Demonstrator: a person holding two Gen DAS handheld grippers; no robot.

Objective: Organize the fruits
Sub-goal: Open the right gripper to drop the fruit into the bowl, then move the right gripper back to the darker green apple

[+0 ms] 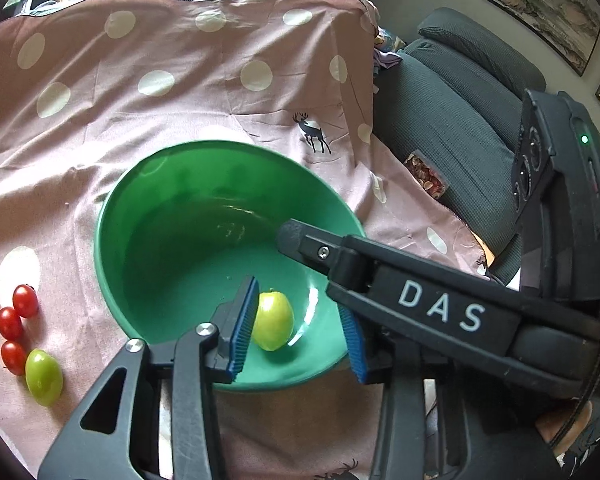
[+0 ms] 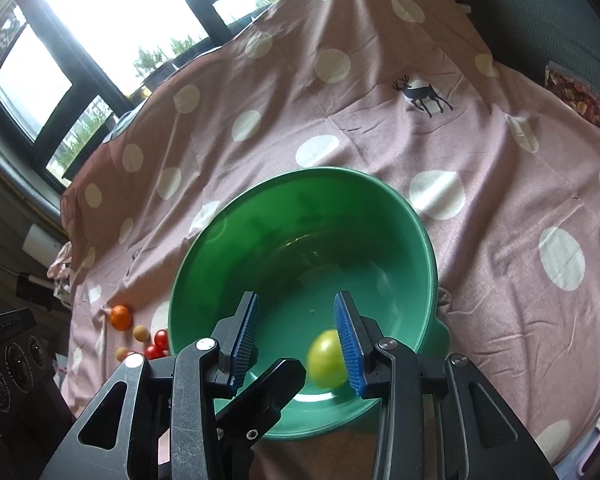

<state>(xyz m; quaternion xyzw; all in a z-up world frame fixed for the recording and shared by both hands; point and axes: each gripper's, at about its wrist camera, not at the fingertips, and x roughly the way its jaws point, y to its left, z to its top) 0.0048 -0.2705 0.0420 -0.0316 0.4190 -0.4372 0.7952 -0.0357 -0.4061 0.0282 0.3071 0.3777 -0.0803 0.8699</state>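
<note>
A green bowl (image 1: 112, 216) (image 2: 428, 256) sits on a pink dotted cloth (image 1: 180, 92). One yellow-green fruit (image 1: 274, 320) (image 2: 326, 360) lies inside it near the front wall, blurred in the right wrist view. My left gripper (image 1: 298, 300) hangs over the bowl, open; the fruit sits by its left pad and clear of the other. My right gripper (image 2: 296, 300) is also over the bowl, open and holding nothing. Its black finger (image 1: 300, 240) crosses the left wrist view. Left of the bowl lie another green fruit (image 1: 44, 378) and red cherry tomatoes (image 1: 25, 300) (image 2: 160, 338).
A small orange (image 2: 121, 317) and tan balls (image 2: 141, 333) lie on the cloth left of the bowl. A grey armchair (image 1: 460, 120) with a snack packet (image 1: 426, 178) stands to the right. Windows are beyond the cloth's far edge.
</note>
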